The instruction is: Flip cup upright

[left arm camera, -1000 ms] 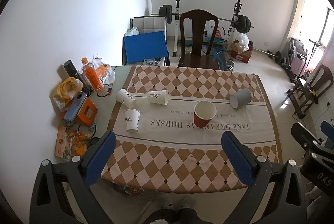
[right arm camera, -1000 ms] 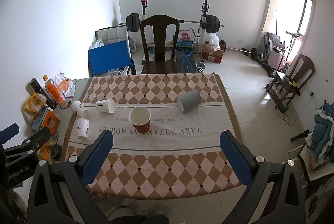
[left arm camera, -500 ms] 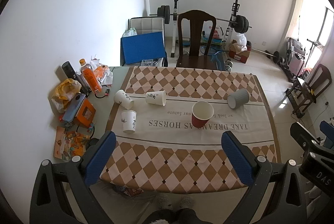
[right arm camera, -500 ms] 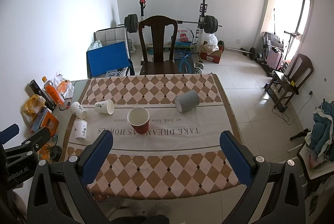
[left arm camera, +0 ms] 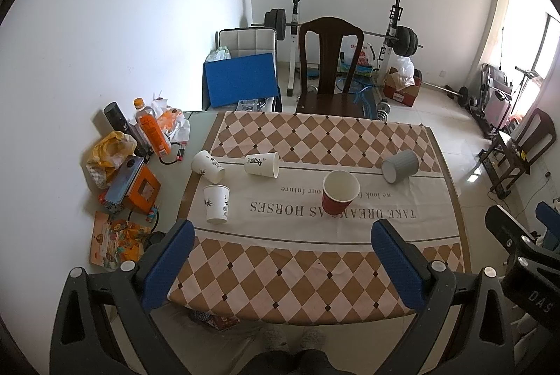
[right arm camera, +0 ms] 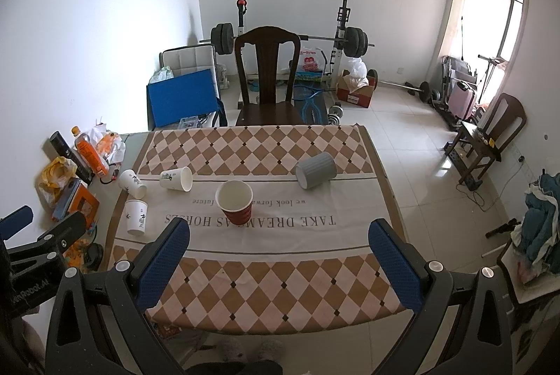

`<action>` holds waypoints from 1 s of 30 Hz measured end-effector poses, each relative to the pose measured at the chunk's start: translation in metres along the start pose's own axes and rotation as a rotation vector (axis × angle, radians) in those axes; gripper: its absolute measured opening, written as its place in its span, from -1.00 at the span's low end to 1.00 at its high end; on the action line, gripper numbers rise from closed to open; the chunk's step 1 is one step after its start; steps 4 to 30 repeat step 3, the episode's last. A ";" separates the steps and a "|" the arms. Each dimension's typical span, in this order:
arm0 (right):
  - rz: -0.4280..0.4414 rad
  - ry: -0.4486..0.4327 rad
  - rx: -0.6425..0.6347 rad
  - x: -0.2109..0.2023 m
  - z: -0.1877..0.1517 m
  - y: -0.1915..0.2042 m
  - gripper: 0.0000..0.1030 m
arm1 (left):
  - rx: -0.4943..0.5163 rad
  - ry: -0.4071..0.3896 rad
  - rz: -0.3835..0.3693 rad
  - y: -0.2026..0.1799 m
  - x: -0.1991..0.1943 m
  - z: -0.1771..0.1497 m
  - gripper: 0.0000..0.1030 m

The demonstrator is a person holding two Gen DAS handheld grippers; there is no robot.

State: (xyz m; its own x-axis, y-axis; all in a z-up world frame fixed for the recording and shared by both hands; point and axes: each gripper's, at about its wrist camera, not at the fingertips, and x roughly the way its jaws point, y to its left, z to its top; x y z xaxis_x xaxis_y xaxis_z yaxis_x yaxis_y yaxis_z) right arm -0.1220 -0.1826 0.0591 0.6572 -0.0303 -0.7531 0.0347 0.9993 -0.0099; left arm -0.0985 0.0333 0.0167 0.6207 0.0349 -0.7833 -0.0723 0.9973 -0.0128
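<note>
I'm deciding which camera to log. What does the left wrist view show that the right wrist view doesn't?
Only left wrist: the picture book whole by the table's edge, and the right gripper's side.
Only right wrist: the blue clothes pile on the floor, and the left gripper's side.
Both: red cup upright, grey cup on its side, three white cups, both grippers open and holding nothing.

cloth lettering (left arm camera: 336, 207) behind red cup (left arm camera: 340, 192)

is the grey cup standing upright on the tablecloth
No, the grey cup lies on its side on the tablecloth, right of the upright red cup.
</note>
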 end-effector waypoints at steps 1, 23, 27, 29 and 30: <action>0.000 0.000 0.001 0.000 0.000 0.001 1.00 | -0.001 0.000 0.000 0.000 0.000 0.000 1.00; 0.000 0.000 0.001 0.000 0.000 0.001 1.00 | 0.002 0.000 -0.005 -0.001 0.000 0.001 1.00; 0.000 0.000 0.001 0.000 0.000 0.001 1.00 | 0.002 0.000 -0.005 -0.001 0.000 0.001 1.00; 0.000 0.000 0.001 0.000 0.000 0.001 1.00 | 0.002 0.000 -0.005 -0.001 0.000 0.001 1.00; 0.000 0.000 0.001 0.000 0.000 0.001 1.00 | 0.002 0.000 -0.005 -0.001 0.000 0.001 1.00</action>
